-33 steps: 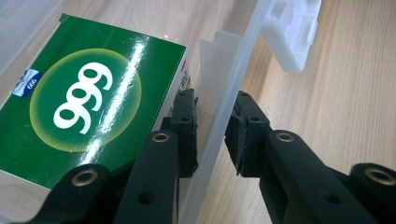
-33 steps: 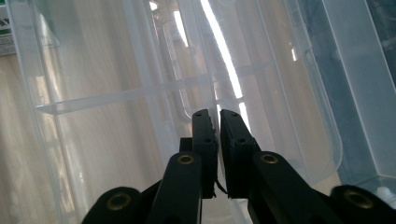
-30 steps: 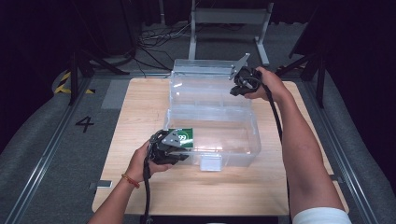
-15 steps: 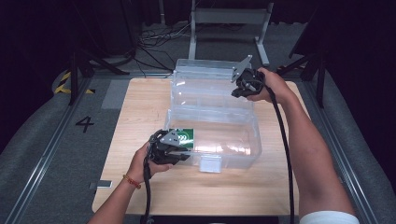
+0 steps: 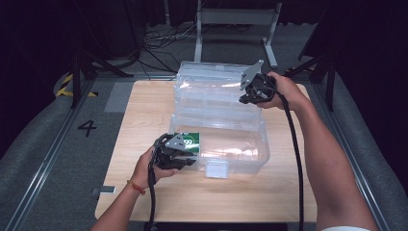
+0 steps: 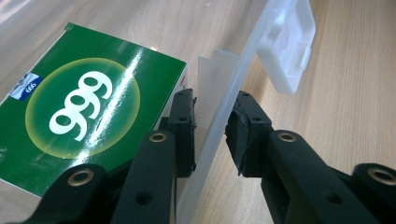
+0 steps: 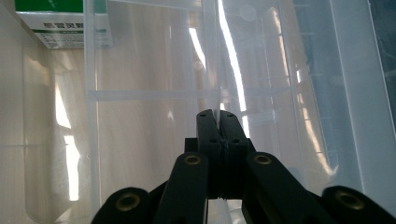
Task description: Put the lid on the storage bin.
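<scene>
Both forearms are bare. The left wrist wears a thin red-and-gold bracelet [image 5: 136,186], and a white sleeve edge [image 5: 342,228] shows on the right arm. Each hand carries a black two-jaw gripper [image 5: 188,162] [image 5: 243,100] with brass-ringed screw holes, a grey three-cornered top plate [image 5: 251,75] and a trailing black cable [image 5: 293,144].

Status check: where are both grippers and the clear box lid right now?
Left gripper straddling clear box front wall. Right gripper shut at lid. Green carton inside.
</scene>
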